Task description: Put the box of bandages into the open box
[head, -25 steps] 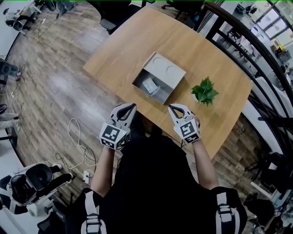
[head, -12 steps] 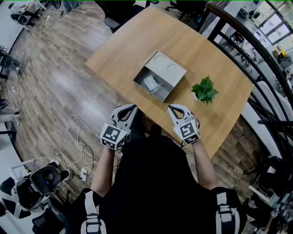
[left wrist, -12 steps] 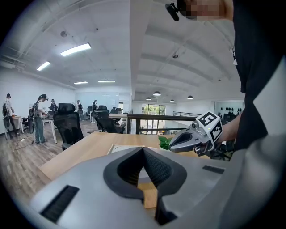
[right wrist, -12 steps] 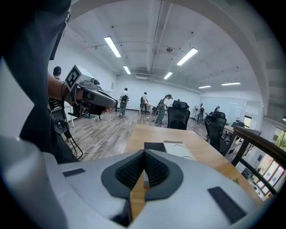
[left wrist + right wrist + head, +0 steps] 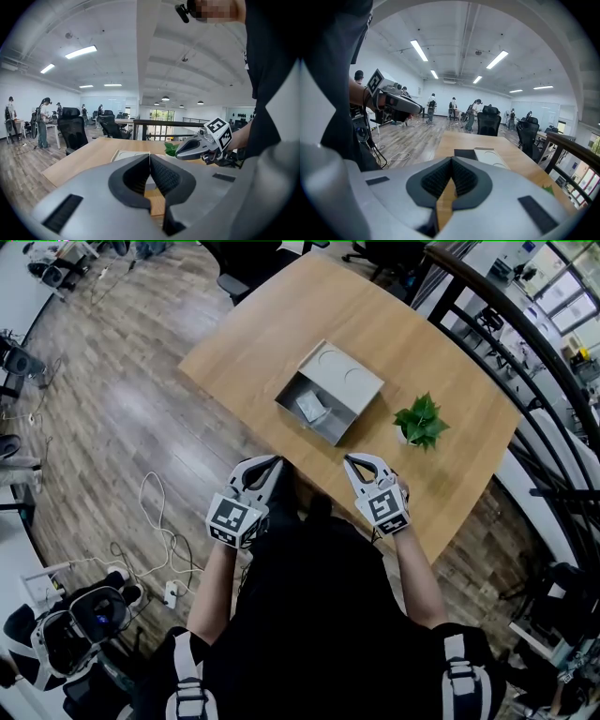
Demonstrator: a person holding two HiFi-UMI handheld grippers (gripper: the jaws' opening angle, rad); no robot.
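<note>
A grey open box (image 5: 349, 387) stands on the wooden table (image 5: 431, 352), its lid folded back on the far side. A small pale box of bandages (image 5: 309, 410) lies inside it. My left gripper (image 5: 274, 459) and right gripper (image 5: 347, 459) hang side by side at the table's near edge, short of the box, both shut and empty. In the left gripper view my left gripper's (image 5: 149, 155) jaws meet, with the right gripper (image 5: 179, 154) beyond them. The right gripper's (image 5: 451, 160) own view shows its jaws closed in front of the open box (image 5: 487, 156).
A small potted plant (image 5: 420, 422) stands on the table to the right of the box. A white cable (image 5: 164, 538) lies on the wood floor at the left. A dark railing (image 5: 525, 352) runs along the table's right side. Office chairs (image 5: 490, 123) stand beyond the table.
The head view has drifted slightly, so the table and box sit a little higher in the picture. Both grippers stay where they were, still shut.
</note>
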